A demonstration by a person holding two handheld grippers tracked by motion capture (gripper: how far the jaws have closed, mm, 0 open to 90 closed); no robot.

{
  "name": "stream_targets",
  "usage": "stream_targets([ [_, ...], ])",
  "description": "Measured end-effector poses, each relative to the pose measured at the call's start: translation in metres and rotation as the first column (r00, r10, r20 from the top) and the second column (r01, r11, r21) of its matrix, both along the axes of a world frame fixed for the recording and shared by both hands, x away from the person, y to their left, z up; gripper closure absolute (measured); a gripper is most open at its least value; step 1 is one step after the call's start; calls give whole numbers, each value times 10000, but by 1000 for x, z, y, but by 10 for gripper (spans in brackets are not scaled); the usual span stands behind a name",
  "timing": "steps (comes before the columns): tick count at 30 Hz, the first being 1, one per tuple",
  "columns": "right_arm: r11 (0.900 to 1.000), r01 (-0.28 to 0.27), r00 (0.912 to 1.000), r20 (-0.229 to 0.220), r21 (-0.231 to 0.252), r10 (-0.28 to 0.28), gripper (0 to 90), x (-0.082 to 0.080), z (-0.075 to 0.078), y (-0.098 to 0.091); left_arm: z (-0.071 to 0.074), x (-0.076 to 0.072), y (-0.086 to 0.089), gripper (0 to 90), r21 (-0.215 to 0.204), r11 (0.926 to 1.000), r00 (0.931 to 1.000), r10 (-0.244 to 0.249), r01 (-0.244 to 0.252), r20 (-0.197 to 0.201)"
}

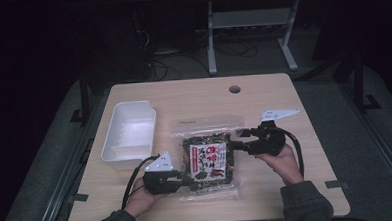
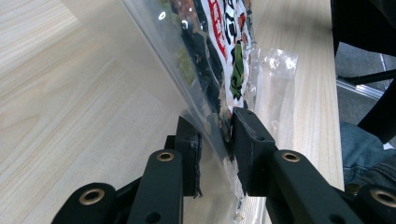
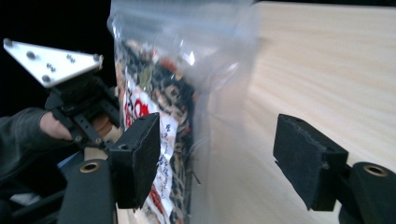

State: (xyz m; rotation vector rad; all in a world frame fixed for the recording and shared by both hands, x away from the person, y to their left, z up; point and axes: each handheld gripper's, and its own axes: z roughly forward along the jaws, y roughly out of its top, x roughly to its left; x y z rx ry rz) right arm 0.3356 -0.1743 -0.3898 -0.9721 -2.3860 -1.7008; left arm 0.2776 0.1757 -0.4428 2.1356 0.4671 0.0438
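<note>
Left gripper (image 2: 215, 140) clamped on bag (image 1: 209, 157) near the table's (image 1: 283, 94) front edge; right gripper (image 3: 217, 161) spread apart around bag's side

High view overhead; gripper views close, sharing bag (image 1: 208, 160)

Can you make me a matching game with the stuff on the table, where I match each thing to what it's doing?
Things:
1. left gripper
2. right gripper
3. white tub
4. snack bag

States:
A. empty, at the table's left
B. jaws wide open
C. lying between both grippers
D. jaws pinching the bag's edge

Pairs: 1-D, 2-B, 3-A, 4-C
</note>
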Motion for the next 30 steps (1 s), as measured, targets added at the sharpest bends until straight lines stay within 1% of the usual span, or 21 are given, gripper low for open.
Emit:
stream_targets([
  [1, 9999, -131, 9999, -79, -37, 131, 314, 1, -2, 3, 0, 0, 0, 727, -5, 10000, 10000, -14, 14, 9],
  [2, 9992, -376, 9992, -144, -127, 374, 327, 2, -5, 8, 0, 0, 0, 728, -12, 10000, 10000, -24, 24, 5],
  [3, 9986, -508, 9986, -183, -135, 505, 343, 2, -5, 10, 0, 0, 0, 728, -27, 10000, 10000, -24, 24, 4],
  [4, 9986, -508, 9986, -183, -135, 505, 343, 2, -5, 10, 0, -1, 0, 728, -39, 10000, 10000, -25, 25, 9],
  [5, 9972, -723, 9973, -126, -179, 721, 363, 2, -6, 13, 0, -1, 0, 728, -38, 10000, 10000, -30, 30, 20],
  [6, 9972, -723, 9973, -126, -179, 721, 363, 2, -6, 13, 1, -1, 0, 728, -36, 10000, 10000, -34, 34, 23],
  [7, 9960, -881, 9961, -80, -175, 880, 398, 0, -6, 15, 1, -1, 0, 728, -43, 10000, 10000, -32, 32, 17],
  [9, 9954, -945, 9955, -60, -165, 944, 411, 0, -6, 15, 1, -1, 0, 728, -57, 10000, 10000, -37, 37, 5],
  [10, 9940, -1090, 9940, 24, -121, 1091, 451, -1, -5, 16, 1, -1, 0, 728, -64, 10000, 10000, -45, 45, 9],
  [11, 9940, -1090, 9940, 24, -121, 1091, 451, -1, -5, 16, 1, -1, 0, 728, -71, 10000, 10000, -50, 51, 19],
  [13, 9914, -1304, 9915, 43, -97, 1304, 459, -2, -5, 17, 1, -1, 0, 728, -71, 10000, 10000, -56, 56, 37],
  [17, 9862, -1643, 9863, 129, -193, 1646, 538, -5, -4, 21, 1, -1, 1, 730, -64, 9999, 9999, -130, 131, 92],
  [20, 9806, -1961, 9805, 143, -65, 1962, 603, -6, -3, 21, 1, 0, 2, 729, -90, 9998, 9998, -171, 172, 67],
  [21, 9792, -2029, 9791, 153, 43, 2028, 659, -7, -2, 20, 1, 0, 2, 728, -102, 9998, 9999, -142, 143, 67],
  [22, 9779, -2088, 9778, 173, 87, 2086, 666, -7, -2, 20, 0, 0, 2, 727, -155, 9998, 9999, -153, 154, 49],
  [25, 9750, -2219, 9749, 216, 142, 2216, 690, -8, -1, 19, 0, 0, 3, 721, -121, 9998, 9999, -144, 145, 78],
  [30, 9680, -2492, 9682, 313, 309, 2482, 727, -11, 1, 19, 0, 1, 4, 678, -113, 9999, 10000, -61, 61, 70],
])
